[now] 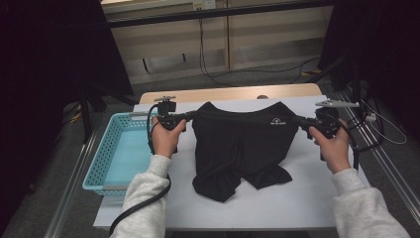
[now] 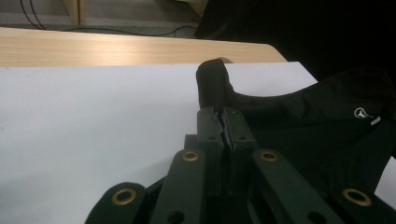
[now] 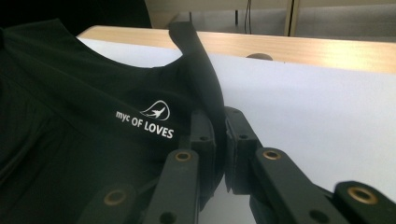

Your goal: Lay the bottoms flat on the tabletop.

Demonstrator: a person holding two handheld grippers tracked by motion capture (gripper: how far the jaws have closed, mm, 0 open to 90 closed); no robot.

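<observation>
A black garment (image 1: 240,144) with a small white logo hangs stretched between both grippers above the white table (image 1: 277,203), its lower part resting crumpled on the surface. My left gripper (image 1: 190,116) is shut on the garment's left top corner (image 2: 212,86), with the cloth pinched between the jaws and standing up past my left gripper's tips (image 2: 225,114). My right gripper (image 1: 298,120) is shut on the right top corner; in the right gripper view a strip of black garment (image 3: 201,70) runs up out of my right gripper (image 3: 219,114). White lettering (image 3: 144,123) shows on the cloth.
A light blue plastic basket (image 1: 101,156) sits at the table's left edge, beside the left hand. A wooden strip (image 1: 233,92) runs along the table's far edge. Cables lie on the floor beyond. Dark drapes stand at both sides.
</observation>
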